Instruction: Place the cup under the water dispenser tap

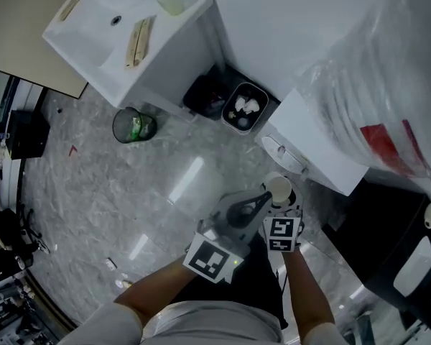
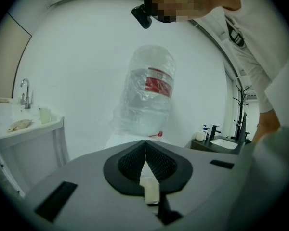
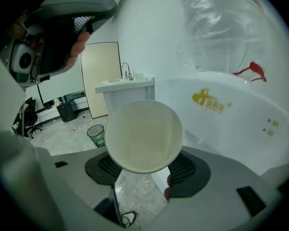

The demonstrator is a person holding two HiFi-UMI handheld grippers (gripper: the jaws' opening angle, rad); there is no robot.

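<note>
Gripping the cup between wide-spread right tongs, the water dispenser tap lying near, at twelve o'clock in the head view. Carrying left tongs closed, empty.

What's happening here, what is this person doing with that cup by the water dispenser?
A person works with a hand-held gripper in each hand. The right hand-held gripper is closed on an empty paper cup, holding it in the air in front of the white water dispenser, which has a plastic-wrapped bottle on top. The left hand-held gripper is shut with nothing in it. The cup has not yet been set under the tap.
</note>
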